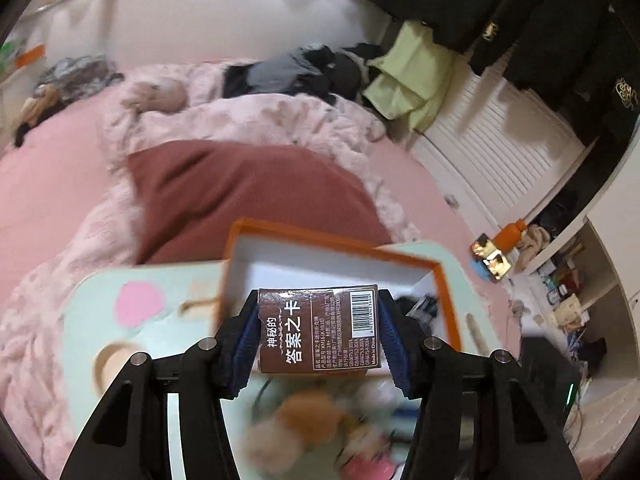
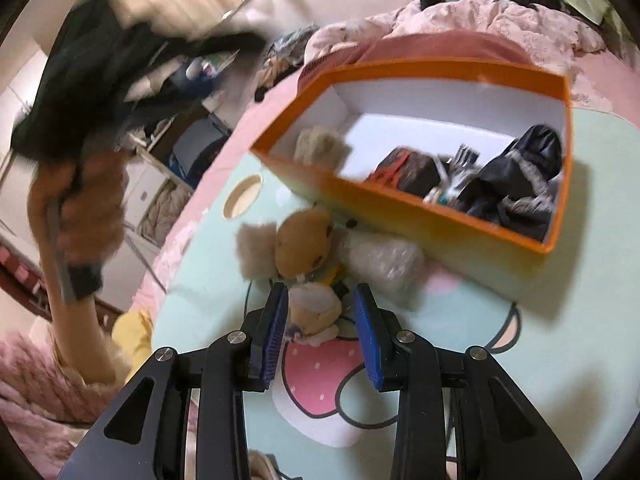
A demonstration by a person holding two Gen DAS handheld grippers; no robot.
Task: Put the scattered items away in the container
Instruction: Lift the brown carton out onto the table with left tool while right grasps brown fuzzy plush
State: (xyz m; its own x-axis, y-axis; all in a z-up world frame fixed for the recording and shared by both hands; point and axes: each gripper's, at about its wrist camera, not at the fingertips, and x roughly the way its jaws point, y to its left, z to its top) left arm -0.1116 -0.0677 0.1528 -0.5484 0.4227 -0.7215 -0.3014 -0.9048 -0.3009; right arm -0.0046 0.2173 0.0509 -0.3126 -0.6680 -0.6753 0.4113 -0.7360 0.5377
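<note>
My left gripper (image 1: 318,330) is shut on a brown card box (image 1: 318,330) with white Chinese lettering, held above the near rim of the orange container (image 1: 336,242). In the right wrist view the orange container (image 2: 420,208) holds a black bag (image 2: 516,176), a dark pouch (image 2: 408,168) and a beige plush (image 2: 320,146). My right gripper (image 2: 322,312) is open, its blue pads either side of a small plush toy (image 2: 314,306). A brown and beige plush (image 2: 296,240) and a bubble-wrapped item (image 2: 384,260) lie just beyond it.
The items sit on a mint green lap table (image 2: 520,360) with a strawberry print, on a pink bed (image 1: 60,184). A dark red pillow (image 1: 248,192) lies behind the container. The person's left hand and blurred gripper (image 2: 80,208) show at left.
</note>
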